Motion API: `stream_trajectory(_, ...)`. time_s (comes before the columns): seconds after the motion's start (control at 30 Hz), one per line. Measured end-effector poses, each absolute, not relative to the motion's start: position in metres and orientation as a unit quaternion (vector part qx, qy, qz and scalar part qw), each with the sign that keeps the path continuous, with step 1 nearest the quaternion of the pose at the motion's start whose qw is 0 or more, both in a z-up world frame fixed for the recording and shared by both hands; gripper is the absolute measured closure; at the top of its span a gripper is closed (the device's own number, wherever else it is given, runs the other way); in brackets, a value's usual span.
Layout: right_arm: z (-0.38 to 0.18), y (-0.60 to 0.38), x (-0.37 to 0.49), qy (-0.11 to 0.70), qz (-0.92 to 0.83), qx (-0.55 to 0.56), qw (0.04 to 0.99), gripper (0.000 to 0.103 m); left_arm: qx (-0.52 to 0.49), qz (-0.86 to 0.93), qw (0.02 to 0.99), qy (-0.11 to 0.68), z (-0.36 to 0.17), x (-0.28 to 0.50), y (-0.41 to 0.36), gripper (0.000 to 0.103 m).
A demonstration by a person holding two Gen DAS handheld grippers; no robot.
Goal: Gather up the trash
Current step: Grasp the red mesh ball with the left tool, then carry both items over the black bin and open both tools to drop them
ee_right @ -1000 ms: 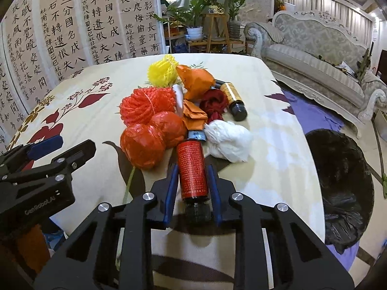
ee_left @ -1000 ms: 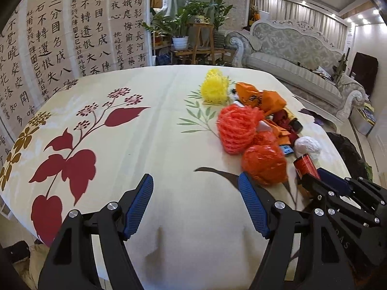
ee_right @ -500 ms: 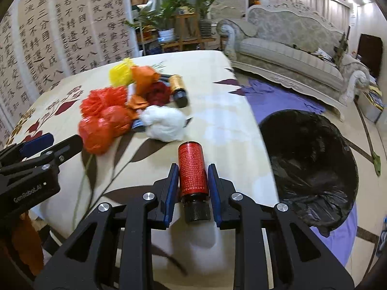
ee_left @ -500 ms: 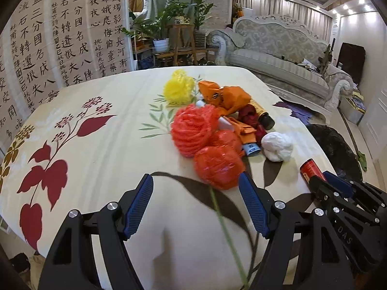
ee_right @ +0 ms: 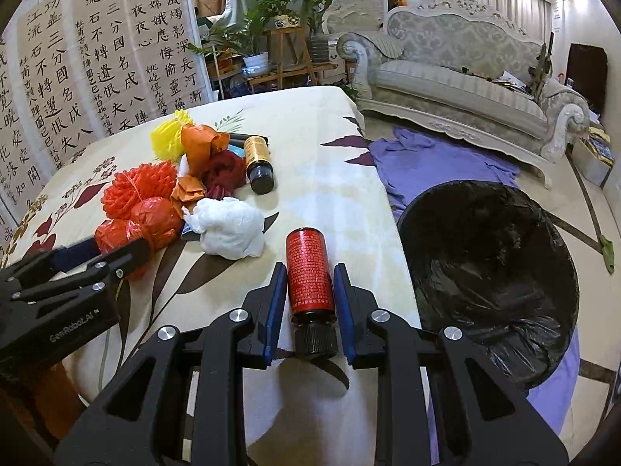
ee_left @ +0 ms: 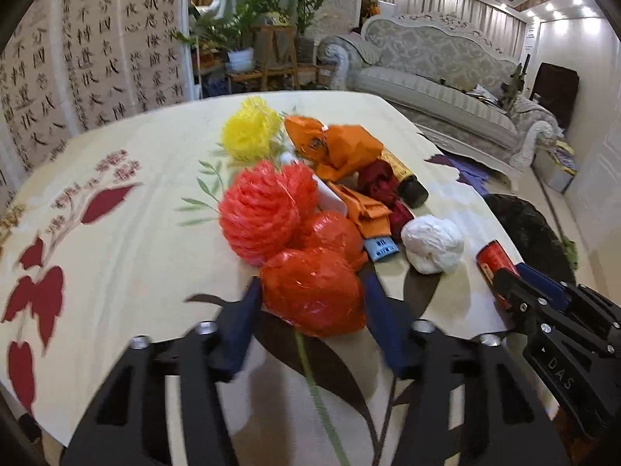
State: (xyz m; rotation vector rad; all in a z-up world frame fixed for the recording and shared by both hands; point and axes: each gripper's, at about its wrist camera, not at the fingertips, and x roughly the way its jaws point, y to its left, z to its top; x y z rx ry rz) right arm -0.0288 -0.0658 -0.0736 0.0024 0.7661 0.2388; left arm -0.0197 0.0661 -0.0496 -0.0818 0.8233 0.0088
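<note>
Trash sits heaped on my floral table cloth (ee_left: 116, 240): a yellow mesh ball (ee_left: 248, 132), a red mesh ball (ee_left: 264, 213), two crumpled red plastic wads, orange wrappers (ee_left: 341, 147), a dark red rag (ee_left: 382, 182), a white crumpled wad (ee_left: 432, 244) and a gold-labelled bottle (ee_right: 258, 155) lying on its side. My left gripper (ee_left: 312, 303) straddles the nearer red plastic wad (ee_left: 314, 295), a blue pad at each side of it; I cannot tell whether the pads actually press it. My right gripper (ee_right: 308, 291) is clamped on a red-labelled bottle (ee_right: 308, 272), black cap toward the camera, held above the table's edge near the white wad. Just beside the table stands a bin lined with a black bag (ee_right: 489, 264); inside I see only creased black plastic. It rests on a purple cloth (ee_right: 431, 163) spread over the floor.
</note>
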Motion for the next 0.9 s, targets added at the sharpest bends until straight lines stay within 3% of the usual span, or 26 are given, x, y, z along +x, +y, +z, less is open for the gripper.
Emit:
stream_trajectory(0.57,-0.06,-0.088,-0.036,0.357,0.098,0.02,0.929,0.079,-0.03,-0.018,0.932,0.36,-0.022,-0.053,0.053,0.061)
stream_trajectory(0.9,-0.052,-0.144,-0.03,0.338,0.014,0.025,0.941,0.08,-0.015,-0.072,0.941,0.332,-0.007,-0.03,0.0,0.061)
